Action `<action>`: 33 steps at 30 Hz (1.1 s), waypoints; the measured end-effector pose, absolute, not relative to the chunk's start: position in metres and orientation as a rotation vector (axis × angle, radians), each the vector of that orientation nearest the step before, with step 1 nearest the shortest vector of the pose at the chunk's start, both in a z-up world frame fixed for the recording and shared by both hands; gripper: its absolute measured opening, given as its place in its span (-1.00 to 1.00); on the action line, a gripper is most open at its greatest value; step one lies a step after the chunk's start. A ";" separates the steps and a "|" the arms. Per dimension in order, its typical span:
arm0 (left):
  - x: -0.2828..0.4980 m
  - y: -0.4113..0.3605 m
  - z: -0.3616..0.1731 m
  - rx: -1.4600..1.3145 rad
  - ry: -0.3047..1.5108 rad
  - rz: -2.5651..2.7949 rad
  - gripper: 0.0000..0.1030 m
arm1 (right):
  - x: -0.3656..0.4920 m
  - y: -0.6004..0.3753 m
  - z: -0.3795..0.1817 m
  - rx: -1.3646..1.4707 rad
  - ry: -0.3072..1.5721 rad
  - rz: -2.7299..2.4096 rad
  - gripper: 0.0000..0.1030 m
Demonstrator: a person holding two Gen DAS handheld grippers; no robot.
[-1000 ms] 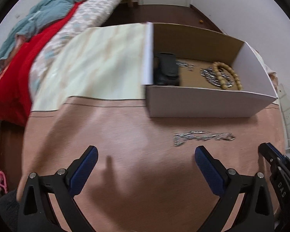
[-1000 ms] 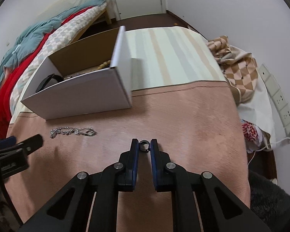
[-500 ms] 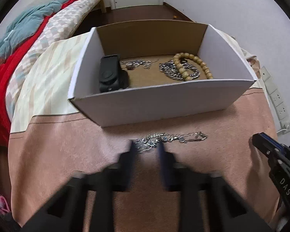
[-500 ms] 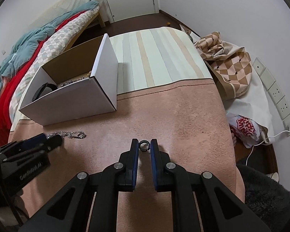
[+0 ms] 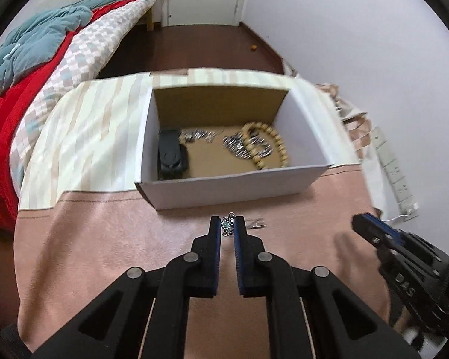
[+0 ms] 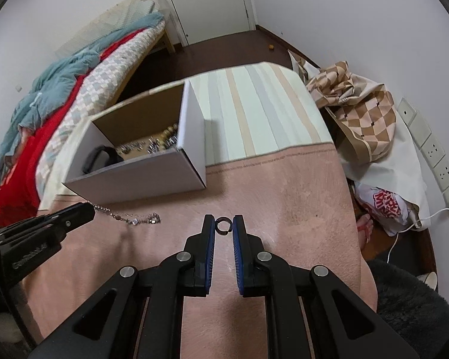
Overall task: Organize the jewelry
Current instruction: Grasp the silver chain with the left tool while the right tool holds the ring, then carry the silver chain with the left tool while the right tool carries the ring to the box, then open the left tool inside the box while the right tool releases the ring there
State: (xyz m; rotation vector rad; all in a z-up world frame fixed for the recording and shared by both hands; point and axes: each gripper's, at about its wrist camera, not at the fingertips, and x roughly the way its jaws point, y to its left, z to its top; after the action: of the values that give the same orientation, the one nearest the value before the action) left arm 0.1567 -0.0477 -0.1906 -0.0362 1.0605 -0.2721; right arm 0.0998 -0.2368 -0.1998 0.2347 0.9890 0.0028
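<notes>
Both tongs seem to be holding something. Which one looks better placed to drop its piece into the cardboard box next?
Probably the left tongs: they grip the silver chain directly before the box. The right tongs, holding the small ring, sit off the box's corner.

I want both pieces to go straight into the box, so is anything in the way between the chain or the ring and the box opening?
Only the box's near wall stands between; both must be lifted over it. The left gripper is shut on the silver chain, the right gripper on the small ring. Inside, the bare cardboard floor between the black case and the beads looks free.
</notes>
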 end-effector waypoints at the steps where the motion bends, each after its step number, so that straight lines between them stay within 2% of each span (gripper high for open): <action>1: 0.157 -0.047 -0.185 -0.041 1.054 -0.279 -0.89 | 0.099 -0.237 -0.195 0.240 0.982 0.006 -0.76; 11: 0.167 -0.048 -0.094 -0.081 0.959 -0.422 -0.89 | 0.108 -0.232 -0.136 0.277 0.909 0.089 -0.76; 17: 0.201 -0.051 -0.067 -0.034 0.914 -0.419 -0.89 | 0.135 -0.221 -0.103 0.272 0.865 0.152 -0.76; 22: 0.237 -0.051 -0.096 -0.047 1.003 -0.410 -0.89 | 0.177 -0.213 -0.108 0.272 0.930 0.214 -0.76; 29: 0.266 -0.054 -0.154 -0.073 1.166 -0.410 -0.89 | 0.233 -0.208 -0.156 0.272 1.127 0.279 -0.76; 33: 0.273 -0.052 -0.170 -0.085 1.210 -0.404 -0.88 | 0.248 -0.207 -0.178 0.252 1.197 0.290 -0.76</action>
State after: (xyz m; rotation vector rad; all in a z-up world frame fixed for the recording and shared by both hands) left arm 0.2733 -0.0522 -0.1703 -0.0853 1.2104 -0.4036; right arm 0.2479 -0.2072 -0.1780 0.2521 1.1967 0.2901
